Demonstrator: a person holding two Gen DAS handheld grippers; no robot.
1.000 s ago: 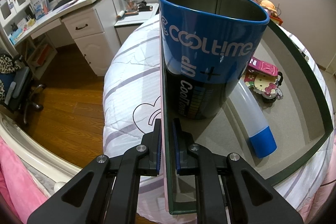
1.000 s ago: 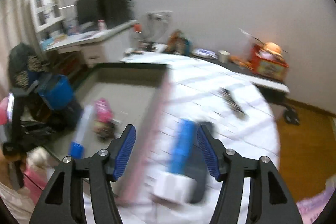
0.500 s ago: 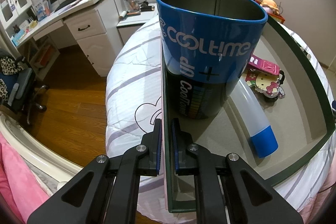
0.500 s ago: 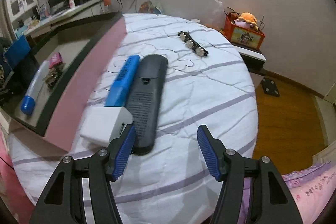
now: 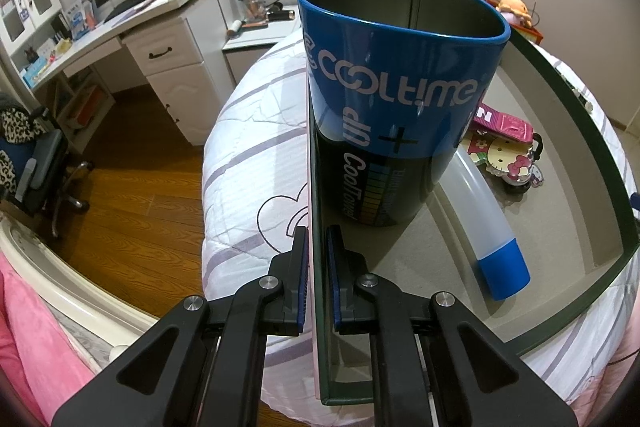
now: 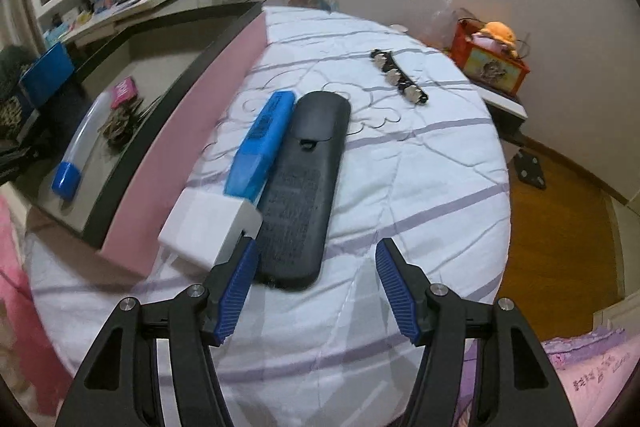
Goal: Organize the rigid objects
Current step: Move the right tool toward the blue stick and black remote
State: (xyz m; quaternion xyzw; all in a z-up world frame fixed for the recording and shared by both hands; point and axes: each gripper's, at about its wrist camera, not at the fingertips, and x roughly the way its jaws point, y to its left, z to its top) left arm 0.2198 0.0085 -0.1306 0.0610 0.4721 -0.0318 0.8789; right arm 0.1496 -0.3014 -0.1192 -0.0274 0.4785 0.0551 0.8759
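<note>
Since the earlier frame the right gripper (image 6: 316, 291) has closed in on the bed (image 6: 420, 155), jaws wide and empty; the left gripper (image 5: 317, 269) is unmoved, jaws narrow, clamped on the box (image 5: 576, 131) wall at 6 o'clock. One black remote (image 6: 306, 183) lies just past the right jaws toward 12 o'clock, long axis running 12 to 6, right hand nearer, one blue case (image 6: 262, 143) touching its 9 o'clock side. Also loose: one white block (image 6: 208, 227), one beaded strip (image 6: 400, 77); boxed: one cup (image 5: 400, 99), one tube (image 5: 486, 223), one keychain (image 5: 506, 155).

Bed (image 6: 420, 163): tray (image 6: 192, 99), remote (image 6: 308, 183), blue case (image 6: 264, 143), white box (image 6: 208, 227).
</note>
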